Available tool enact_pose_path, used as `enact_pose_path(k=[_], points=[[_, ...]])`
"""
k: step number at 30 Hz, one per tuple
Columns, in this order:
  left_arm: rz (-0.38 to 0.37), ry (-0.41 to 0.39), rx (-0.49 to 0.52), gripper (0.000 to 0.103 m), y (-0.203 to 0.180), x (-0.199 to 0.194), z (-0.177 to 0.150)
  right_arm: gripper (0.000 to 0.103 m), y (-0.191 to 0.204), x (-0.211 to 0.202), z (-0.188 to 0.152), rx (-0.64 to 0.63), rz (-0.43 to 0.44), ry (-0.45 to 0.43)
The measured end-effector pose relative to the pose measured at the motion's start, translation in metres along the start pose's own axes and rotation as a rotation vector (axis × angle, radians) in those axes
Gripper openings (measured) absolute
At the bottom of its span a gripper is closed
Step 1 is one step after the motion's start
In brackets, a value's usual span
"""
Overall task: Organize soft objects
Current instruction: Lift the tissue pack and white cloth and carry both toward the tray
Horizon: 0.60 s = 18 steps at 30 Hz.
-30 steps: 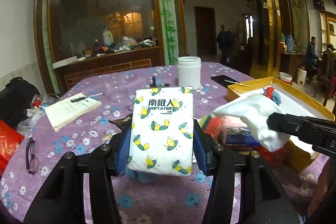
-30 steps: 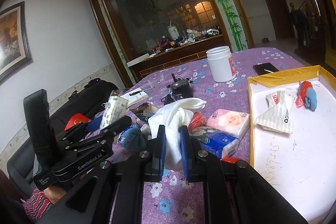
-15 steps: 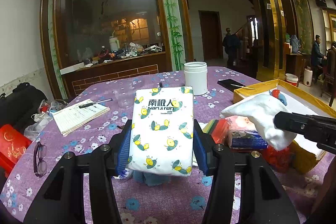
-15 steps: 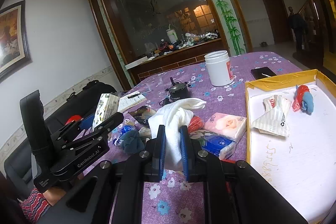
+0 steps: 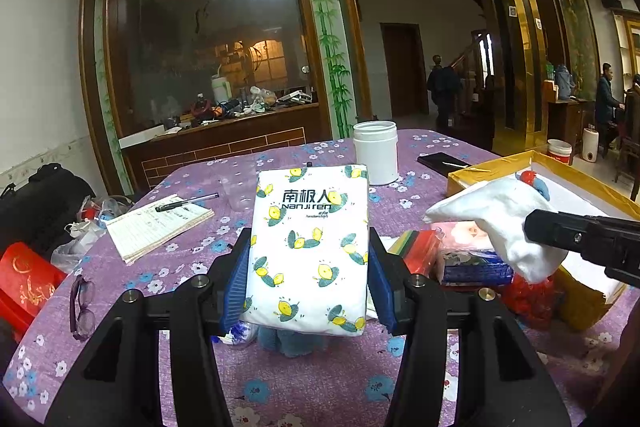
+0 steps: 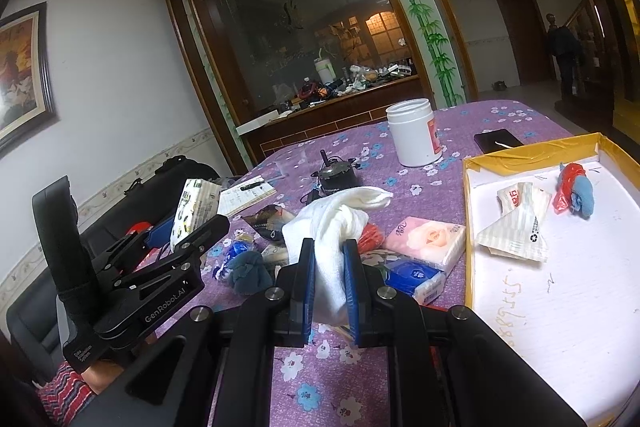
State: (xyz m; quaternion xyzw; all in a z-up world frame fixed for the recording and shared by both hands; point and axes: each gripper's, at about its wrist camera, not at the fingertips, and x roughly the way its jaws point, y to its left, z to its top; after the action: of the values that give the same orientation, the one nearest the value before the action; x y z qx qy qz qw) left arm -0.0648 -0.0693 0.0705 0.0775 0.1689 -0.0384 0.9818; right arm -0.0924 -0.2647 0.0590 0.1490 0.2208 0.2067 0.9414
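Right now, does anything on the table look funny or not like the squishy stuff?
Yes. A small black motor with a shaft sits among the soft things, and glasses lie near the table's edge. The tissue packs lie in a jumble beside the box, not in it.

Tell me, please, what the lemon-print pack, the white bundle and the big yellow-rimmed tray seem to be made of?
Lemon-print pack: probably paper tissues in thin glossy plastic film; it shines and dents slightly between the pads.
White bundle: soft matte cloth, likely cotton; it drapes and bunches.
Yellow-rimmed tray: apparently cardboard, white matte inside with pen marks, rim covered in shiny yellow tape.
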Motion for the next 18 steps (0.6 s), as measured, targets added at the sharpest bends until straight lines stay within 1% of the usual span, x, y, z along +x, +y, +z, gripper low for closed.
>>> enact_pose_path(k=[7,14,18], points=[[0.030,-0.004,0.017,0.051,-0.005,-0.003,0.000,0.014,-0.003,-0.004,0.001,0.014,-0.015,-0.017],[0.020,0.008,0.051,0.051,-0.018,-0.004,0.002,0.014,-0.008,-0.014,0.008,0.036,-0.034,-0.041],[-0.010,0.013,0.069,0.051,-0.029,-0.007,0.007,0.014,-0.013,-0.025,0.012,0.043,-0.053,-0.063]])
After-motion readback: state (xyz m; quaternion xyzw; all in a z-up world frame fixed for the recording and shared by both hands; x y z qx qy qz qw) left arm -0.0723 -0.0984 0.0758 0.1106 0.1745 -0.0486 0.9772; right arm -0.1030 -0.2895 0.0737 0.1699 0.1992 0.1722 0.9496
